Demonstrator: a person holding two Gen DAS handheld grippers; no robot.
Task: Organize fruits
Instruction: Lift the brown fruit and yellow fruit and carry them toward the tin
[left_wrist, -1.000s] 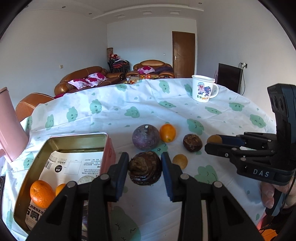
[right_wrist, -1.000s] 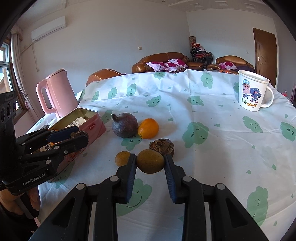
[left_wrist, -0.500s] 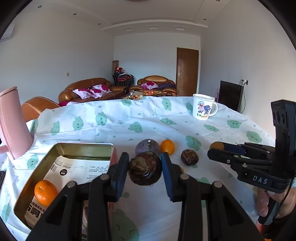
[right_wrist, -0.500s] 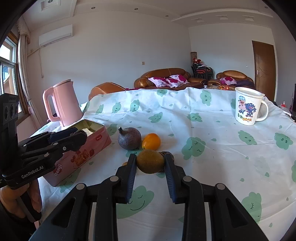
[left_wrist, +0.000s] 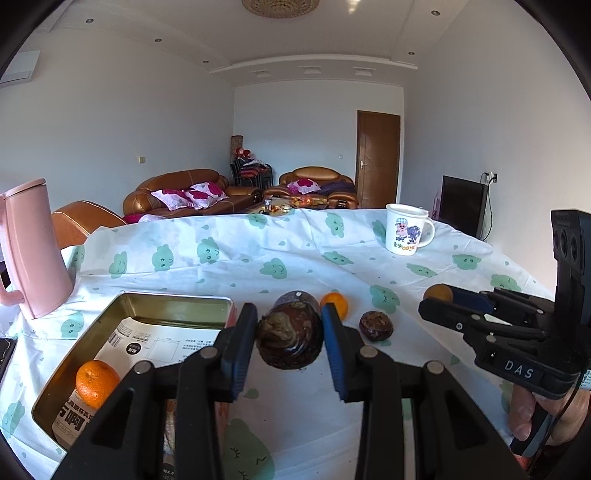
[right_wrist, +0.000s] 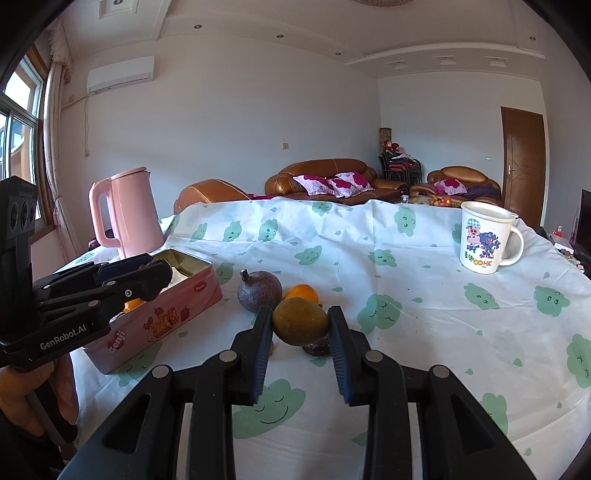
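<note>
My left gripper (left_wrist: 289, 336) is shut on a dark wrinkled passion fruit (left_wrist: 290, 339) and holds it in the air just right of the open pink tin (left_wrist: 173, 306). An orange (left_wrist: 96, 382) lies in the tin. My right gripper (right_wrist: 300, 326) is shut on a yellow-green fruit (right_wrist: 300, 321), raised above the cloth. On the table lie a purple mangosteen (right_wrist: 259, 291), a small orange (right_wrist: 303, 292) and a brown wrinkled fruit (left_wrist: 376, 325). The right gripper also shows at the right of the left wrist view (left_wrist: 439, 301), and the left gripper at the left of the right wrist view (right_wrist: 147, 275).
A pink kettle (right_wrist: 125, 216) stands behind the tin at the table's left. A white cartoon mug (right_wrist: 484, 238) stands at the far right. The table wears a white cloth with green clouds (right_wrist: 406, 295). Sofas stand beyond it.
Both grippers have risen with their fruits, so the table looks lower and flatter. The small yellow fruit on the cloth is hidden behind the fingers.
</note>
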